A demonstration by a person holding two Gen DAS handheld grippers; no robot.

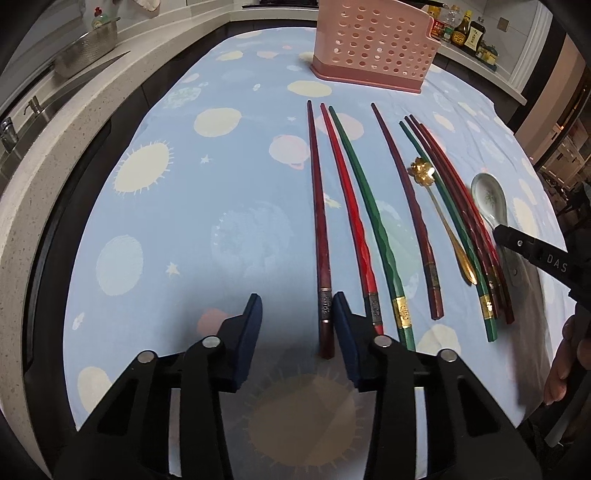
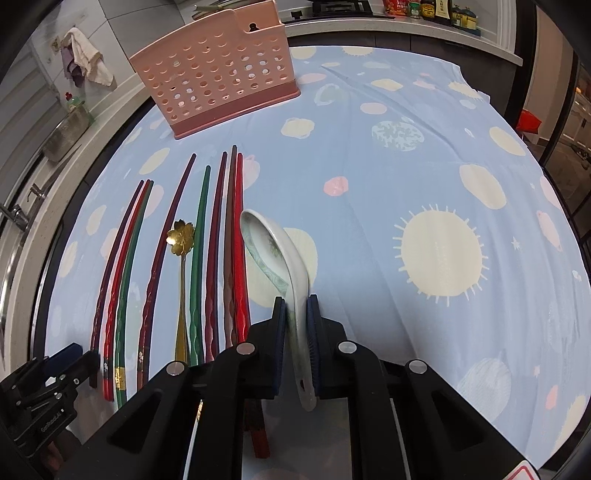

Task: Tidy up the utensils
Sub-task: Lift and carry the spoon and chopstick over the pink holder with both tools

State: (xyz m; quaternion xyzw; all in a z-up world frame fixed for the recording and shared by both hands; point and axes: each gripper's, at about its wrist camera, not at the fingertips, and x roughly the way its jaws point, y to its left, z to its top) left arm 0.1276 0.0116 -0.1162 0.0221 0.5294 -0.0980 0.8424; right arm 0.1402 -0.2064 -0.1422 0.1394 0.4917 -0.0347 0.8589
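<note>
Several red, green and dark chopsticks (image 1: 354, 218) lie side by side on the blue patterned tablecloth (image 1: 221, 221); they also show in the right wrist view (image 2: 199, 266). A gold flower-headed spoon (image 1: 421, 171) lies among them, also in the right wrist view (image 2: 181, 240). My right gripper (image 2: 297, 306) is shut on the handle of a white ceramic spoon (image 2: 269, 243), whose bowl tilts on edge; the spoon (image 1: 487, 199) shows in the left wrist view too. My left gripper (image 1: 297, 306) is open, its jaws astride the end of the leftmost dark red chopstick (image 1: 319, 236). A pink perforated utensil holder (image 1: 373, 44) stands at the far end.
A stone counter with a sink and tap (image 1: 22, 125) runs along the left. Sauce bottles (image 1: 461, 29) stand on the counter behind the holder. The pink holder also shows in the right wrist view (image 2: 218, 74). Cloths (image 2: 85, 55) hang on the wall.
</note>
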